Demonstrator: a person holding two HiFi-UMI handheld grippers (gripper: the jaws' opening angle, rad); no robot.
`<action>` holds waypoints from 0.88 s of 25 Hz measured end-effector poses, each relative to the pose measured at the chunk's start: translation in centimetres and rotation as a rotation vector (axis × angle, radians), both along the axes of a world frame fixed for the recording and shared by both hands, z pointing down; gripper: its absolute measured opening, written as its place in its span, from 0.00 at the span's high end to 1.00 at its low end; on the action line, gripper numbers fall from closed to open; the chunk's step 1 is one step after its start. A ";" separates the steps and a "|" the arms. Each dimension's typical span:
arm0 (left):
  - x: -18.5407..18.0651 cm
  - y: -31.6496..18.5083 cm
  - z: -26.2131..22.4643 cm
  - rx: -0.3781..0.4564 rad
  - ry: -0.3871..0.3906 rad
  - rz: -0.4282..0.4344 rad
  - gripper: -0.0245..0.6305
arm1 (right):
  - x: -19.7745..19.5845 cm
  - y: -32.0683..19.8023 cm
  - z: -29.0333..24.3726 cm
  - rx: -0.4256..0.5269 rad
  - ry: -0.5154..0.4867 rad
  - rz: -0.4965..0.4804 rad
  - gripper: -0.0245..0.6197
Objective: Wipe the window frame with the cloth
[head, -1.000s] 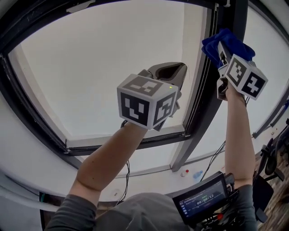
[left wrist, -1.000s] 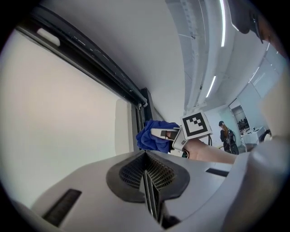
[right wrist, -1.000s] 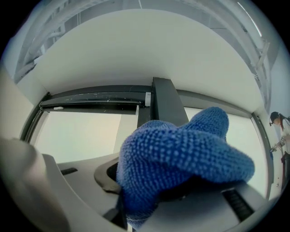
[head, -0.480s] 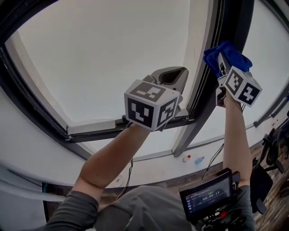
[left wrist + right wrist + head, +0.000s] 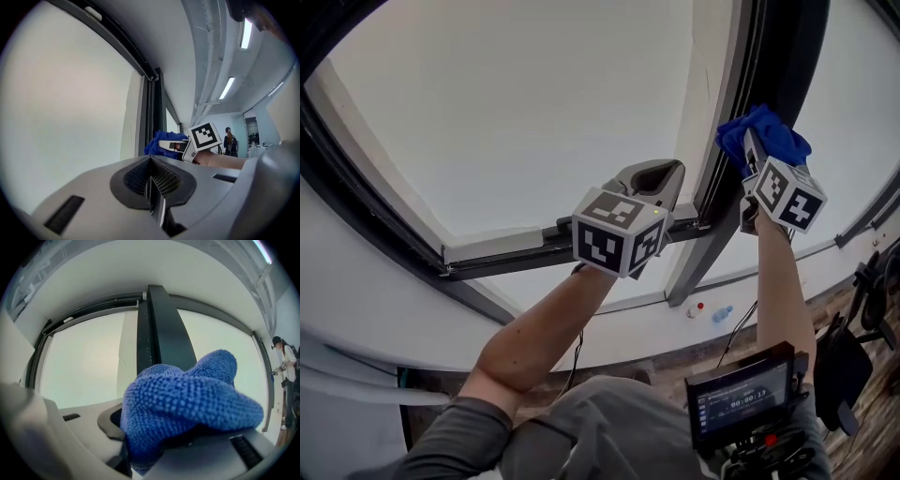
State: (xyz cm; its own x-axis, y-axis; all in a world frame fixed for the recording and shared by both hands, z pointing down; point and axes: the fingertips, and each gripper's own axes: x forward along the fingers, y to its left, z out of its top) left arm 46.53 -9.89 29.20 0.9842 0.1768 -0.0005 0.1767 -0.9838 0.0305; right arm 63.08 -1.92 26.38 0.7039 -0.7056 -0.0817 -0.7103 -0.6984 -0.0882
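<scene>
A dark upright window frame post (image 5: 773, 66) runs between two bright panes; it also fills the middle of the right gripper view (image 5: 159, 333). My right gripper (image 5: 750, 150) is shut on a bunched blue cloth (image 5: 761, 136), held against the post's lower part. In the right gripper view the blue cloth (image 5: 187, 399) bulges between the jaws. My left gripper (image 5: 654, 178) hangs in front of the left pane, its jaws shut with nothing between them. The left gripper view shows the left gripper (image 5: 152, 190), the blue cloth (image 5: 157, 143) and the post (image 5: 152, 117).
A dark horizontal frame rail (image 5: 544, 246) crosses below the left pane. Below, a white sill (image 5: 609, 333) carries a small bottle (image 5: 722, 312) and cables. A screen device (image 5: 741, 398) hangs at my chest. A person (image 5: 230, 140) stands far off in the room.
The right gripper and the cloth have slid down the post. The left gripper has drifted a little right and down, and my head view has tilted.
</scene>
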 end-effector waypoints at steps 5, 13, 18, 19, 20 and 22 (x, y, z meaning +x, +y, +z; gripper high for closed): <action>-0.1 -0.2 3.3 -0.009 -0.032 -0.007 0.96 | 0.0 0.0 4.8 -0.031 -0.045 -0.006 0.72; 0.3 0.2 8.1 -0.013 -0.087 -0.012 0.96 | -0.1 0.2 10.2 -0.082 -0.044 -0.023 0.71; 0.4 0.1 10.5 -0.021 -0.110 -0.020 0.96 | -0.1 0.2 14.8 -0.126 -0.106 -0.024 0.71; 0.4 0.1 11.0 -0.023 -0.116 -0.022 0.96 | 0.0 0.2 15.9 -0.136 -0.118 -0.023 0.71; 0.5 0.1 11.5 -0.023 -0.123 -0.024 0.96 | 0.0 0.2 16.9 -0.146 -0.129 -0.023 0.71; 0.6 0.2 12.5 -0.023 -0.137 -0.025 0.96 | 0.1 0.2 18.8 -0.165 -0.147 -0.025 0.71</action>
State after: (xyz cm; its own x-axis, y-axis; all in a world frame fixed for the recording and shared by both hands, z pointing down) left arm 47.09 -9.68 41.71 0.9794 0.1540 0.1309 0.1451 -0.9866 0.0751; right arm 63.15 -1.72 45.15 0.6820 -0.7181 0.1387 -0.7153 -0.6945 -0.0782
